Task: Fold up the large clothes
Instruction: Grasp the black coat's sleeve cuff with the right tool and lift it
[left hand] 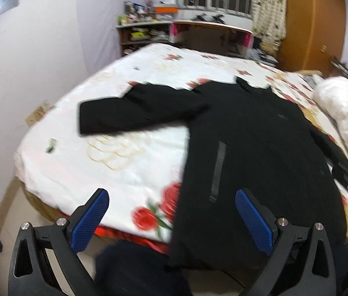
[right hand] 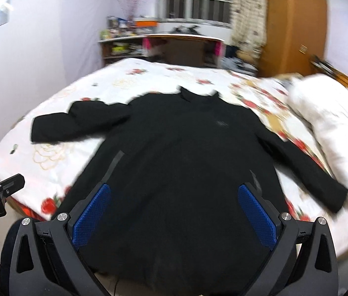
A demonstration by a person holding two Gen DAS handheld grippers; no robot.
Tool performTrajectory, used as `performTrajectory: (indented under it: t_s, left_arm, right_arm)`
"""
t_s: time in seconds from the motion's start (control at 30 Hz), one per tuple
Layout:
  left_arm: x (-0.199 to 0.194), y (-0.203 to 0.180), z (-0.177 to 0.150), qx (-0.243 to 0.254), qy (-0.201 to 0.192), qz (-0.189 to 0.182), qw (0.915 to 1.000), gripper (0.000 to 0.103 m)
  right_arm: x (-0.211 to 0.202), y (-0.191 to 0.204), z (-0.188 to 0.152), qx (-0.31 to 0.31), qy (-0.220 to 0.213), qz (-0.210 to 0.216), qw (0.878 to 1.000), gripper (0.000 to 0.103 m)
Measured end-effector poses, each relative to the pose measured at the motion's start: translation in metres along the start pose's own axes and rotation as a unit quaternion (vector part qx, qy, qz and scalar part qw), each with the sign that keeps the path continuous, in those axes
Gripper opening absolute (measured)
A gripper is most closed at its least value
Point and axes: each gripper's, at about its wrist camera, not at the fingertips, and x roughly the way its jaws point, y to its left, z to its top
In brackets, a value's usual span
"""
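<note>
A big black coat (right hand: 183,162) lay flat on the bed (left hand: 114,162), on a white sheet with red flowers. Its collar pointed to the far end, and its bottom edge hung a little over the near edge of the bed. Both sleeves were spread out to the sides. One sleeve (left hand: 134,109) lay on the sheet, and the other sleeve (right hand: 304,167) reached a white pillow (right hand: 332,128).

The left gripper (left hand: 171,219) was wide open and held nothing. The right gripper (right hand: 174,217) was wide open too, with nothing in it. Both hung over the near part of the coat.

The coat looked thick, soft and floppy, and likely a bit heavy. It would bend and sag when lifted. A good place to pinch looked like a sleeve end or the bottom edge.
</note>
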Motion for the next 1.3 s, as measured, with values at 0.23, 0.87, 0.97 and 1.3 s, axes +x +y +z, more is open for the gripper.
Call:
performTrajectory:
  t_s: [0.23, 0.87, 0.97, 1.3]
  left_arm:
    - [0.025, 0.074, 0.027, -0.05, -0.005, 0.049, 0.9975, 0.103]
    - [0.097, 0.223, 0.054, -0.128, 0.014, 0.126, 0.9837, 0.103]
    - [0.109, 0.237, 0.051, -0.143, 0.021, 0.125, 0.9816, 0.103]
    - [0.136, 0.265, 0.032, -0.175, 0.052, 0.124, 0.9754, 0.103]
  right_arm:
    - [0.079, 0.058, 0.056, -0.072, -0.007, 0.082, 0.994, 0.103]
    - [0.255, 0.293, 0.093, -0.273, 0.039, 0.263, 0.924, 0.103]
    - [0.269, 0.322, 0.087, -0.295, 0.035, 0.269, 0.916, 0.103]
    - [0.299, 0.408, 0.07, -0.356, 0.025, 0.285, 0.89, 0.102]
